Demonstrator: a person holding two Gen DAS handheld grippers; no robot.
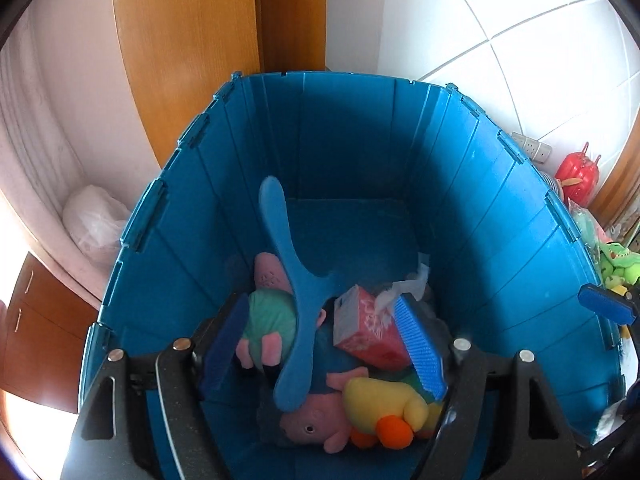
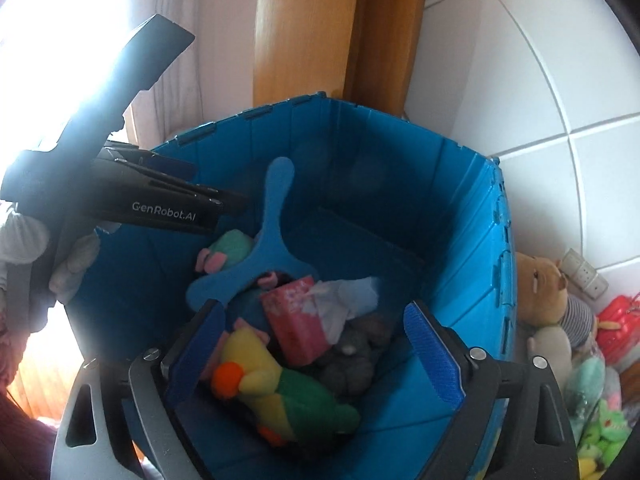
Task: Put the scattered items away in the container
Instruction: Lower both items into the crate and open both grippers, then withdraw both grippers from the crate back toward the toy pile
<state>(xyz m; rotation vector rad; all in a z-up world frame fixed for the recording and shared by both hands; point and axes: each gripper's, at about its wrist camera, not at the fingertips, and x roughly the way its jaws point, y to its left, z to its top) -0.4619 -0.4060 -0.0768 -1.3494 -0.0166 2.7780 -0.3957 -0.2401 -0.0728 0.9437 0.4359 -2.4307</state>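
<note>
A deep blue bin [image 1: 360, 140] [image 2: 460, 216] holds several items: a blue boomerang [image 1: 296, 288] [image 2: 264, 260], a pink tissue box [image 1: 368, 328] [image 2: 298, 328], a yellow duck plush [image 1: 384, 408] [image 2: 256, 372], a pink pig plush [image 1: 316, 424] and a grey plush [image 2: 356, 356]. My left gripper [image 1: 324, 344] is open and empty above the bin, over the toys. My right gripper [image 2: 320, 356] is open and empty above the bin too. The left gripper's body [image 2: 120, 196] shows in the right wrist view at the bin's left rim.
A wooden door frame [image 1: 224, 40] and white tiled wall [image 1: 520, 40] stand behind the bin. To its right lie a brown bear plush [image 2: 548, 292], a red toy case [image 1: 578, 176], green plush toys [image 1: 616, 264] and a power strip [image 1: 532, 146]. A white bag [image 1: 96, 220] lies on the left.
</note>
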